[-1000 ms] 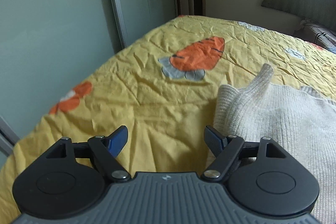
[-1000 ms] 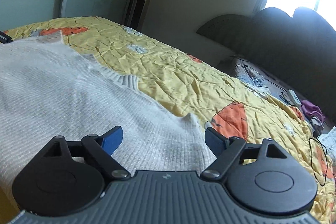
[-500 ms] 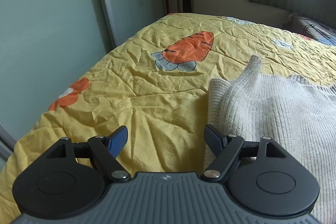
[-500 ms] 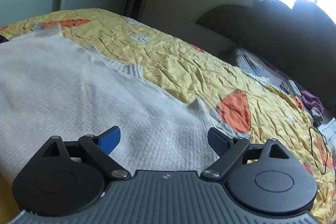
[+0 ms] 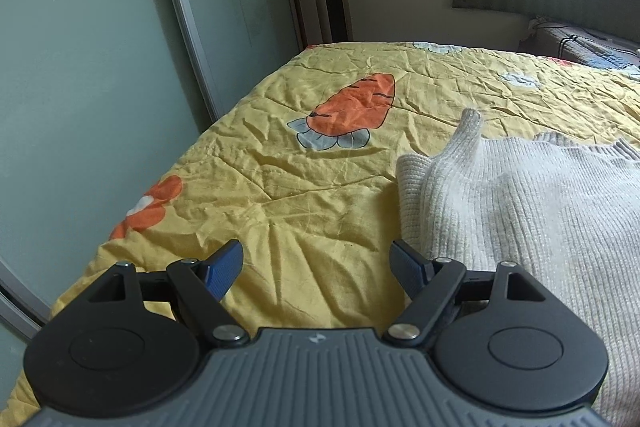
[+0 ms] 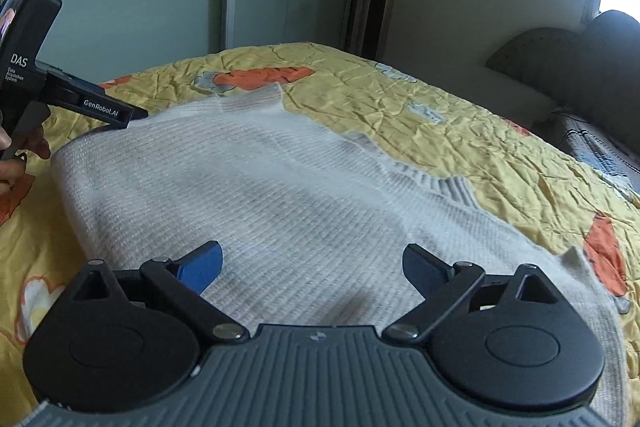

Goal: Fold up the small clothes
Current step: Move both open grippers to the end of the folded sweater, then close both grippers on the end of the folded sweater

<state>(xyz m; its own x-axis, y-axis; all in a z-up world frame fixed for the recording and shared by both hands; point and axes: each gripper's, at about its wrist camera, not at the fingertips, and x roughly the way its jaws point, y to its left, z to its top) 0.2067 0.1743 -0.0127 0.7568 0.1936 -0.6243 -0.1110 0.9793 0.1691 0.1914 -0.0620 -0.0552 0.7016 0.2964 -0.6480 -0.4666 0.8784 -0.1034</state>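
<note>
Sweater (image 6: 280, 195) is spread flat on the yellow bed (image 6: 460, 131), nothing yet folded. Right gripper (image 6: 312, 267) has been swung over its middle, fingers just widened and empty; left gripper (image 5: 316, 269), fingers apart, hovers beside its edge.

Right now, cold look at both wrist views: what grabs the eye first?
The cream knit sweater spread flat across the bed, filling the middle of the right wrist view. Under it, the wrinkled yellow bedspread with a big orange carrot print beyond the sweater's raised corner in the left wrist view. Both the left gripper and right gripper stand open and empty; the right one's jaws have just been opening, over the knit.
</note>
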